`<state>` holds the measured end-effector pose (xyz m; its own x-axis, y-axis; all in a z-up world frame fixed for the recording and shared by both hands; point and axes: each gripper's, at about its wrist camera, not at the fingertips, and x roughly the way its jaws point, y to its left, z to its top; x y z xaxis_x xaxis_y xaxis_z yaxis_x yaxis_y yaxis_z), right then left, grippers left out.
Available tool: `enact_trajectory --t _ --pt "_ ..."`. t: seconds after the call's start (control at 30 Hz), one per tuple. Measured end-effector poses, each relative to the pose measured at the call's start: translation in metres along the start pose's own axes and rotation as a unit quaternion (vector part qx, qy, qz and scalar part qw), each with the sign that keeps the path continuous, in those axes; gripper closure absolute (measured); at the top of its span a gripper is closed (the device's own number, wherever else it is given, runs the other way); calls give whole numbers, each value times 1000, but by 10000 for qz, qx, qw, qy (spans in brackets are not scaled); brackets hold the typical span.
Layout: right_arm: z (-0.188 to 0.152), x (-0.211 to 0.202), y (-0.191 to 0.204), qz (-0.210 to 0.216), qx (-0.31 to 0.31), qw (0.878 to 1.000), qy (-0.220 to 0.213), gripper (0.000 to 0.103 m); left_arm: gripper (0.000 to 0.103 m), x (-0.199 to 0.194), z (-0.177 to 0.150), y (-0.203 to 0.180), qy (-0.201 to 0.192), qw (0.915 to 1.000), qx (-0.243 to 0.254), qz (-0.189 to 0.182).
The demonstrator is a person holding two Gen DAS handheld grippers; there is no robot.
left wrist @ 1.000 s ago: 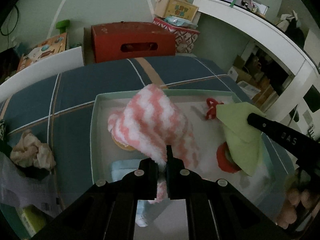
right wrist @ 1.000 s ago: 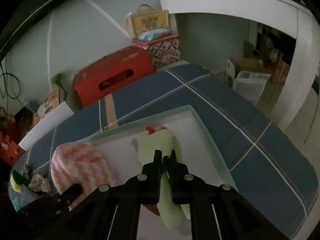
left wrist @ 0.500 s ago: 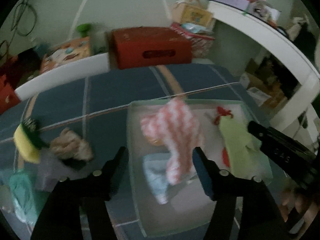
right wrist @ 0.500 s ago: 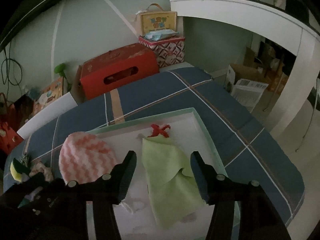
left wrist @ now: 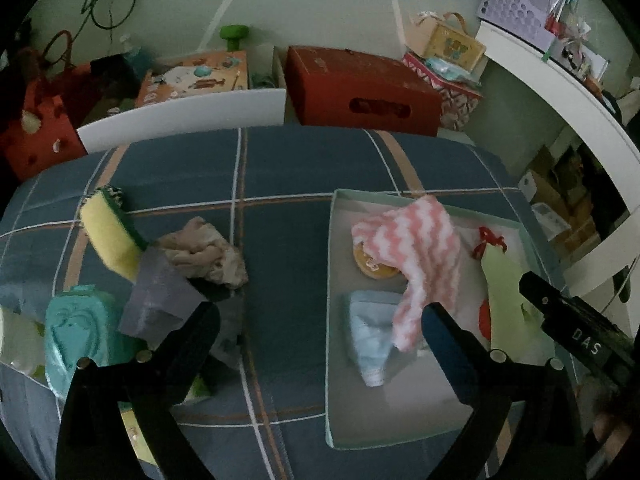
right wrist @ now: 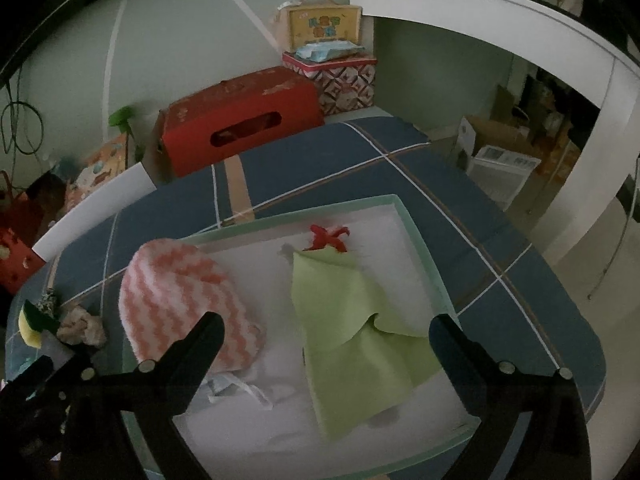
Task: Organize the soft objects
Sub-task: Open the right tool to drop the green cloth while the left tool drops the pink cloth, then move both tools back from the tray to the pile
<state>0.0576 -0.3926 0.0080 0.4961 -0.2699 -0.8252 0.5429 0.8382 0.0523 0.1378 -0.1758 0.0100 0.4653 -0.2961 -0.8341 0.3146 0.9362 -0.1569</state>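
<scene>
Left wrist view: left gripper (left wrist: 318, 326), jaws spread wide, having just been opening, nothing between them, above the blue plaid cover (left wrist: 288, 168). Shallow tray (left wrist: 329, 280), pale green rim, white floor, at right, holding: pink-and-white zigzag fleece cloth (left wrist: 416, 252), fluffy, draped over a round tan item (left wrist: 370, 266) and trailing onto a folded light blue cloth (left wrist: 370, 340); lime green cloth (left wrist: 504, 300), smooth, beside a red knotted piece (left wrist: 486, 240). Outside the tray, at left: crumpled beige cloth (left wrist: 208, 254), yellow sponge (left wrist: 108, 240) with dark green backing, grey block (left wrist: 158, 300), teal item (left wrist: 76, 332). Right wrist view: right gripper (right wrist: 326, 334), jaws likewise spread wide after just opening, empty, over the tray (right wrist: 420, 240). Lime green cloth (right wrist: 352, 340) lies loosely folded on the tray floor between the fingers, untouched; pink-and-white cloth (right wrist: 180, 296) mounded at the tray's left; red knotted piece (right wrist: 328, 236) at the green cloth's far edge.
</scene>
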Motion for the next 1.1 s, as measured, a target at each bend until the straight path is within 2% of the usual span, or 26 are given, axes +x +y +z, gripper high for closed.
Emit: enact_trajectory --t 0.2,0.43,0.67,0.8,1.1 --pt "-2 -12 21 89 -212 9996 -172 0 2 -14 -11 18 -91 9997 -219 -52" --pt "-8 -26 64 447 -733 9957 -350 0 2 -36 -21 39 -298 9986 -428 -119" --pt "-17 -38 93 854 -942 9911 -392 0 2 -64 -28 69 -595 9962 -581 241" --pt "-23 -44 108 1036 -1047 9883 -403 0 2 -77 -34 91 -716 9936 -827 294" --pt "-46 -49 146 1371 -1480 9791 -242 0 2 -85 -48 121 -710 9897 -1139 490"
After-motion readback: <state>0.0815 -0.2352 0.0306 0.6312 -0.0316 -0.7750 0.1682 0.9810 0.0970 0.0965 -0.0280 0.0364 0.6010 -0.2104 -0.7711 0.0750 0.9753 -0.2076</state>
